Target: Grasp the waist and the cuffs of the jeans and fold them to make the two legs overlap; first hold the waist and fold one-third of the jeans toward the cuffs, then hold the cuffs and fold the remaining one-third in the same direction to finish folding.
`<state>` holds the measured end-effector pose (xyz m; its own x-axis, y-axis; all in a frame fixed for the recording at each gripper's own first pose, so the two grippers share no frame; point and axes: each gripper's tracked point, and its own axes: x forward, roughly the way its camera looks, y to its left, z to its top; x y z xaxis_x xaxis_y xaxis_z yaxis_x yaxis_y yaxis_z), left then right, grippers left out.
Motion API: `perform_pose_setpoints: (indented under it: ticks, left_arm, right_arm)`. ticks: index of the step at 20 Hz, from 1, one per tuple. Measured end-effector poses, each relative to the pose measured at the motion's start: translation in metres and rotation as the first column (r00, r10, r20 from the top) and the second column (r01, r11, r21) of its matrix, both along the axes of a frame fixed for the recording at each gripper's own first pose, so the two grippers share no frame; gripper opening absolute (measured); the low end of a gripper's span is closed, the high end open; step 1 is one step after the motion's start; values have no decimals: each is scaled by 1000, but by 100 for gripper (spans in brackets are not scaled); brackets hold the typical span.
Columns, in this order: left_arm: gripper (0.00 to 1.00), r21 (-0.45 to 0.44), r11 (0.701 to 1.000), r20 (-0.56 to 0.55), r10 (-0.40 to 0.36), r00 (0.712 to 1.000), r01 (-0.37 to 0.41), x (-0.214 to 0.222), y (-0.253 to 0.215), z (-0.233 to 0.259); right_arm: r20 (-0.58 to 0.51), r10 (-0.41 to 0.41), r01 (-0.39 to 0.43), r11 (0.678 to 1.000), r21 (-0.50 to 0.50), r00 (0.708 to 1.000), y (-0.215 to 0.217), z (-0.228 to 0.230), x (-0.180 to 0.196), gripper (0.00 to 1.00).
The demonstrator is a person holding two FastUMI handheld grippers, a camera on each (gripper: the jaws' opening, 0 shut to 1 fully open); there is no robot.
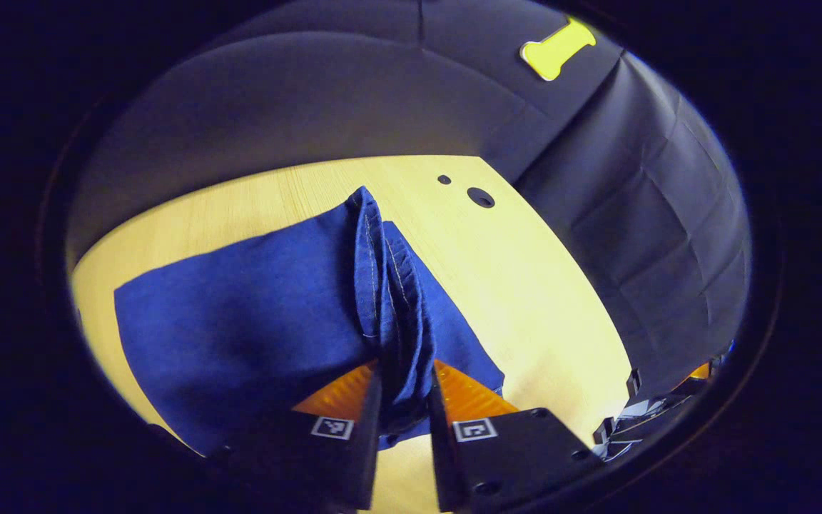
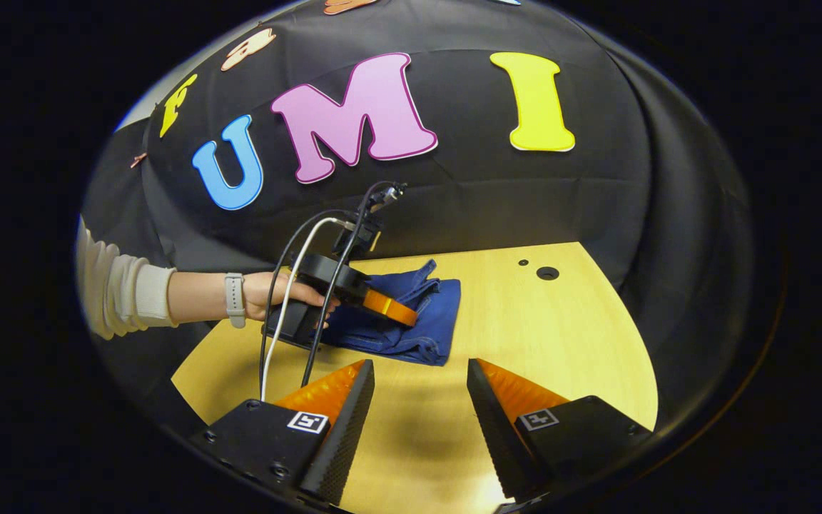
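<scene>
1. Wooden table [image 2: 582,335]: bears the folded jeans [image 2: 411,314] toward its far left in the right gripper view.
2. Jeans: compact bundle, long axis across the table, well apart from the right gripper [image 2: 419,400].
3. Left gripper [image 1: 404,385]: clamped on a bunched denim edge, plainly nearer.
4. Right gripper: spread wide, holding nothing.
</scene>
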<state>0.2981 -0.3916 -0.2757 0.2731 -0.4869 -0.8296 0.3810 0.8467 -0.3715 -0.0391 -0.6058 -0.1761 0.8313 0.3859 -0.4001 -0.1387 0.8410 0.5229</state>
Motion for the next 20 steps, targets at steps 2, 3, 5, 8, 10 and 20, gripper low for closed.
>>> perform_pose_setpoints:
  ticks: [2,3,5,8,10,20]
  left_arm:
    - [78,13,1000,49,12,999,-13,4,-7,9]
    - [89,11,1000,108,16,994,-17,6,-7,24]
    - [96,-14,1000,239,30,971,-27,8,-6,68]
    - [97,-65,997,496,59,866,-31,-7,13,169]
    - [97,-61,997,655,74,752,-44,-38,42,236]
    - [98,-36,950,860,188,474,-310,-321,151,345]
  right_arm:
    - [13,8,-7,1000,-13,1000,-8,0,-1,81]
    - [18,7,-6,1000,-16,1000,-11,-1,-1,81]
    - [31,-4,4,1000,-17,1000,-16,7,-2,81]
    - [76,-38,40,999,-30,996,-26,27,-8,81]
    - [134,-66,71,997,-37,989,-32,55,-17,84]
    - [335,-178,248,953,-177,925,-47,166,-125,96]
